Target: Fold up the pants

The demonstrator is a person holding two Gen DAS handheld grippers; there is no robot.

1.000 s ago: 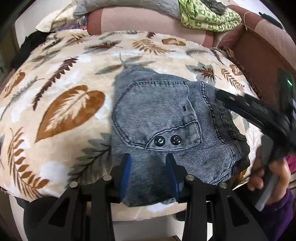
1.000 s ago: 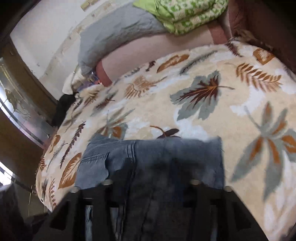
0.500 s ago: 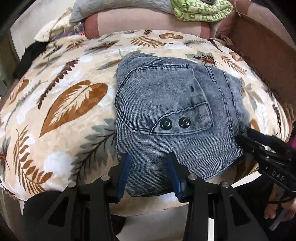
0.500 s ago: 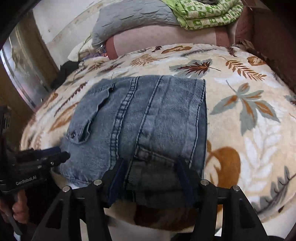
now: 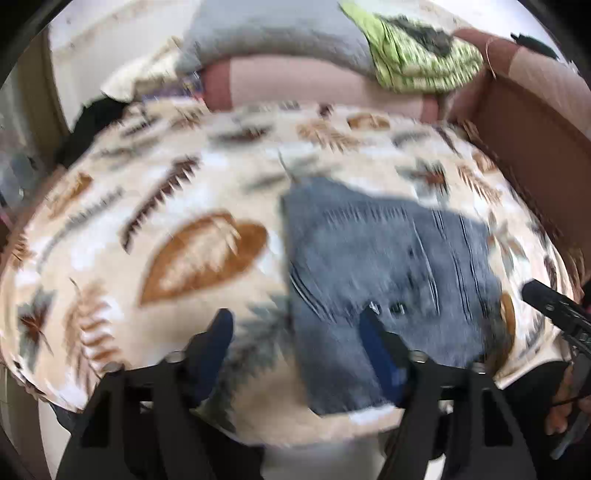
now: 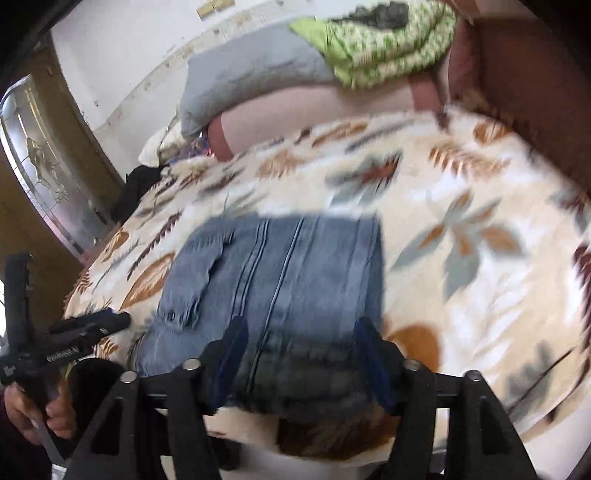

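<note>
Now, at the far left of the right wrist view, a hand [image 6: 35,413] holds the left gripper [image 6: 110,321] beside the bed's near edge. Right of it, the folded pants [image 6: 280,280] lie flat on the leaf-print blanket [image 6: 480,229], in the lower middle of the frame, pocket flap toward the left. The right gripper [image 6: 299,350] hangs over their near edge at bottom centre; its jaws have just been opening and stand apart, the denim under the gap but not pinched. In the left wrist view, badly blurred, the left gripper's [image 5: 295,332] jaws have likewise just been opening and stand wide apart, the left finger [image 5: 216,339] over blanket, the right one over denim. The pants [image 5: 388,280] sit right of centre. Upper right, a green patterned cloth [image 5: 421,59] lies on a grey pillow [image 5: 273,33].
</note>
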